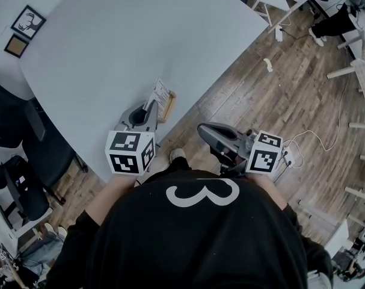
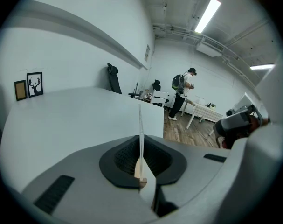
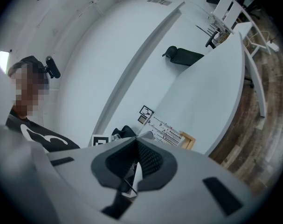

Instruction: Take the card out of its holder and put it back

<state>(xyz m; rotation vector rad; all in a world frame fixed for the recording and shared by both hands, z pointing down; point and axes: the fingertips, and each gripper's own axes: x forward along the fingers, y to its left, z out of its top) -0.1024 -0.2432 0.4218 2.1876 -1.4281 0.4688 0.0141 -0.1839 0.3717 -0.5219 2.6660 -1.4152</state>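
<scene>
**A:** Broad pale table (image 1: 140,35) first: plenty of bare top beyond and to the left, then wooden floor (image 1: 278,101) just past the near edge. Step in hand?

**B:** Taking out, judging by the grip, and barely begun. Left gripper (image 1: 148,108) pinched tight on the near edge of the card (image 1: 160,94). Right gripper (image 1: 205,130) held off the table over the floor, tongs pressed together, seemingly on nothing.

**A:** And the wooden holder (image 1: 168,105)?

**B:** Sitting close to the table's near edge, gripped by nothing. Card standing upright in its slot, not yet lifted.

**A:** Next move?

**B:** Probably a straight pull up along the slot, without twisting. Otherwise some risk of dragging the light holder toward the edge. Perhaps worth steadying the base with the right. Ample free room above and across the top for lifting clear and slotting back.
</scene>
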